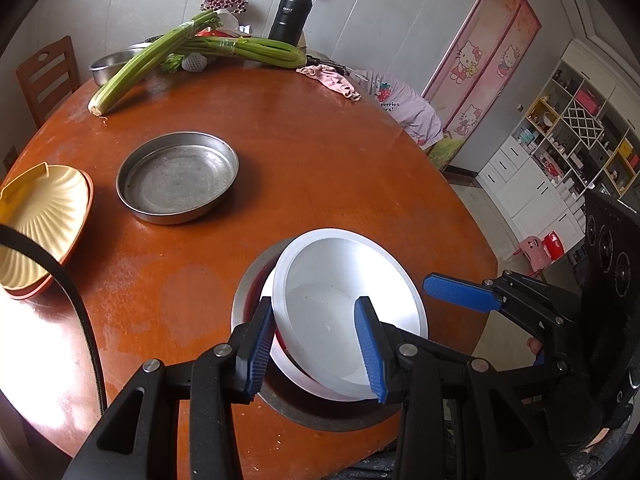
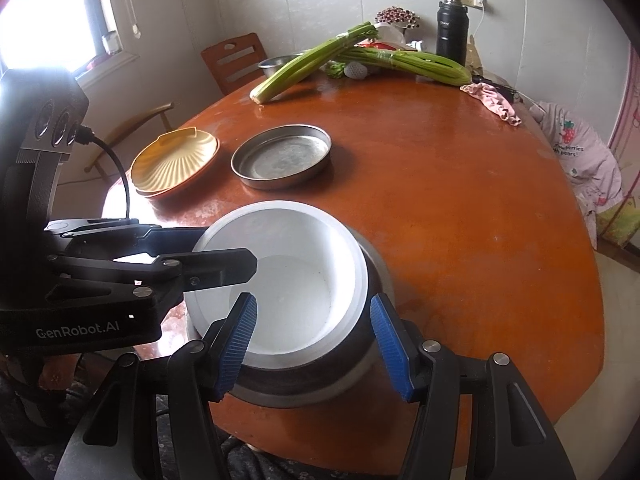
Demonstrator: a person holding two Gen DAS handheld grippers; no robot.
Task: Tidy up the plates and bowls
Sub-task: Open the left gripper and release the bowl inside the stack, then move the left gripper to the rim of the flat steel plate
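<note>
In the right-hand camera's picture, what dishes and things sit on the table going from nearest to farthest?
White bowl tilted inside a steel bowl → flat steel pan → celery bunches → black flask at the wall.

White bowl point(image 1: 344, 312) hides most of a red item under it and much of the steel bowl point(image 1: 320, 412) holding both. Yellow shell plate point(image 1: 36, 224) is cut off at the left edge, w/ an orange plate barely showing beneath. Shelf point(image 1: 576, 128) contents too small to tell.
</note>
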